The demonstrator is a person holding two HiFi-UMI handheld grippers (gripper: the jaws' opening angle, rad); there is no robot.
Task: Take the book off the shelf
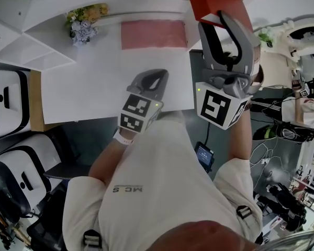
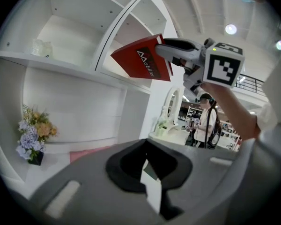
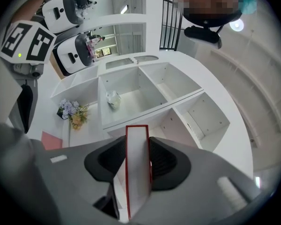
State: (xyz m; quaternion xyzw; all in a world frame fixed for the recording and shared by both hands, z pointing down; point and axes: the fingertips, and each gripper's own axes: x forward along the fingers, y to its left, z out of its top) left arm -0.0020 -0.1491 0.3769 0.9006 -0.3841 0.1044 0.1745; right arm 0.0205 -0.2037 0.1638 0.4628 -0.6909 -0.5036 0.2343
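Observation:
A red book (image 1: 217,1) with a white logo on its cover (image 2: 143,60) is off the white shelf unit (image 2: 75,67) and held in the air in front of it. My right gripper (image 1: 214,19) is shut on it, the pads pressing both covers with the page edge (image 3: 138,168) facing the camera. My left gripper (image 1: 157,73) hangs lower, over the white counter (image 1: 94,88), jaws together and holding nothing (image 2: 147,168). The shelf compartments (image 3: 145,107) behind the book stand mostly bare.
A small bunch of flowers (image 1: 83,25) and a pink mat (image 1: 153,34) lie on the counter under the shelves. A small pale ornament (image 3: 113,99) sits in one compartment. White machines (image 1: 10,103) stand at the left; another person (image 1: 303,106) is at the far right.

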